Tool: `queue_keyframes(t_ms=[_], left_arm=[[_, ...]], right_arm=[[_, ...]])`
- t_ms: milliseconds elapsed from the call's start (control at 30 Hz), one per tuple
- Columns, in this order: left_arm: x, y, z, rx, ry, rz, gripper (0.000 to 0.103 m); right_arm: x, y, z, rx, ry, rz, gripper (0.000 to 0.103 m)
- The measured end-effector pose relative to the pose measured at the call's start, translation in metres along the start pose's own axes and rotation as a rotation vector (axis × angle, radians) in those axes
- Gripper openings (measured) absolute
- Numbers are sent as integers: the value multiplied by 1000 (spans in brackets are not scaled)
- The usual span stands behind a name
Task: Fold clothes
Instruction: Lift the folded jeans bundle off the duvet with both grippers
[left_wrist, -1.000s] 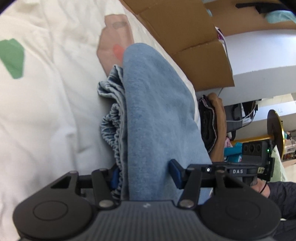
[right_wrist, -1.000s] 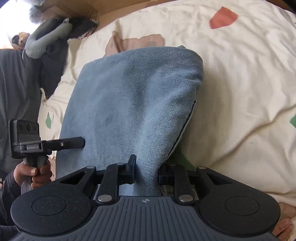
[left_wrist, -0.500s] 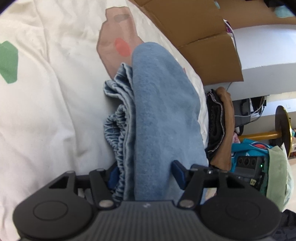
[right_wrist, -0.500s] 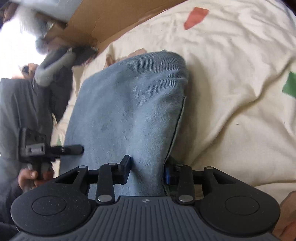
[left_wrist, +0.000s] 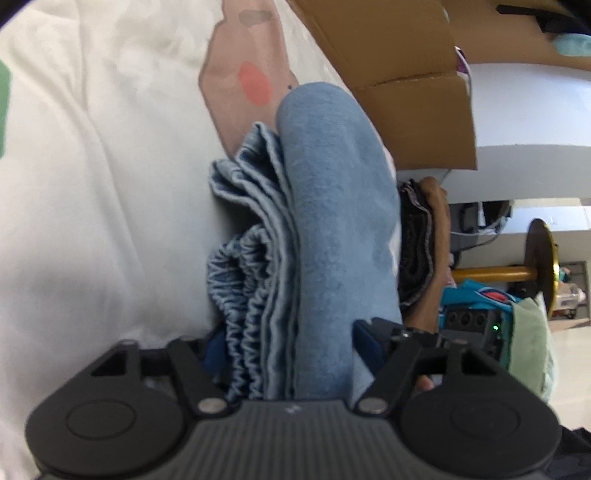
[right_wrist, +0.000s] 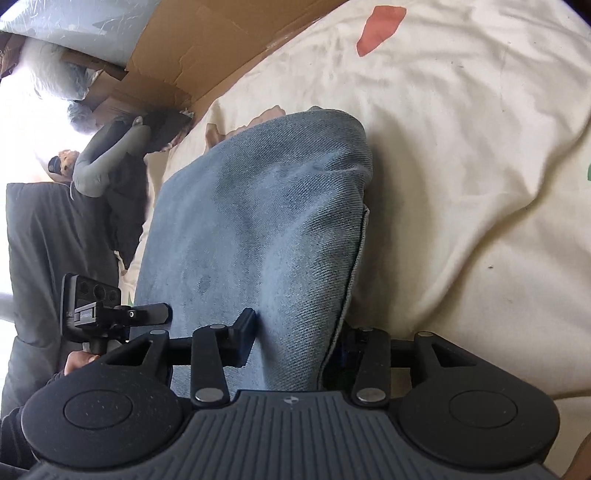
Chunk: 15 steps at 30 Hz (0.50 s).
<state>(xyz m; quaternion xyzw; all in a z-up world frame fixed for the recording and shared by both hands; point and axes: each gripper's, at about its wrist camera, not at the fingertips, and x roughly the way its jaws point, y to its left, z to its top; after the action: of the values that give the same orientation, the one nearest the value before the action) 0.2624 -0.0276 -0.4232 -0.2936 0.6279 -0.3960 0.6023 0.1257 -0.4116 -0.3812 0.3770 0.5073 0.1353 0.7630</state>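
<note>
A folded pair of light blue jeans (left_wrist: 332, 229) lies on a cream bedspread (left_wrist: 92, 203), its gathered waistband and stacked layers showing along the left edge. My left gripper (left_wrist: 291, 350) is shut on the near end of the stack, fingers above and below it. In the right wrist view the same jeans (right_wrist: 258, 229) fill the middle, and my right gripper (right_wrist: 295, 339) is shut on their near edge. The left gripper (right_wrist: 110, 314) also appears at the left of that view, held by a hand.
The bedspread (right_wrist: 461, 184) carries pink, red and green patches. A cardboard box (left_wrist: 406, 81) stands at the bed's far edge. Dark folded clothes (left_wrist: 417, 243) and a grey garment (right_wrist: 107, 158) lie beside the jeans. A gold stand (left_wrist: 532, 273) is off the bed.
Both grippers keep their hold on the jeans. The views have shifted and tilted, the jeans moving along the bed towards the cardboard box.
</note>
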Motion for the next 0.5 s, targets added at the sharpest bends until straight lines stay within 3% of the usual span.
queue_keyframes(t_ms=[100, 233, 367, 500], left_arm=[[0, -2, 1, 7, 12, -20, 59], [2, -3, 1, 18, 25, -28, 61], [11, 2, 6, -7, 64, -37, 69], [19, 1, 10, -12, 100, -54, 70]], right_arm=[[-2, -1, 1, 4, 5, 12, 32], [-3, -4, 2, 14, 17, 22, 32], [2, -3, 3, 21, 33, 24, 40], [10, 0, 3, 22, 51, 30, 45]])
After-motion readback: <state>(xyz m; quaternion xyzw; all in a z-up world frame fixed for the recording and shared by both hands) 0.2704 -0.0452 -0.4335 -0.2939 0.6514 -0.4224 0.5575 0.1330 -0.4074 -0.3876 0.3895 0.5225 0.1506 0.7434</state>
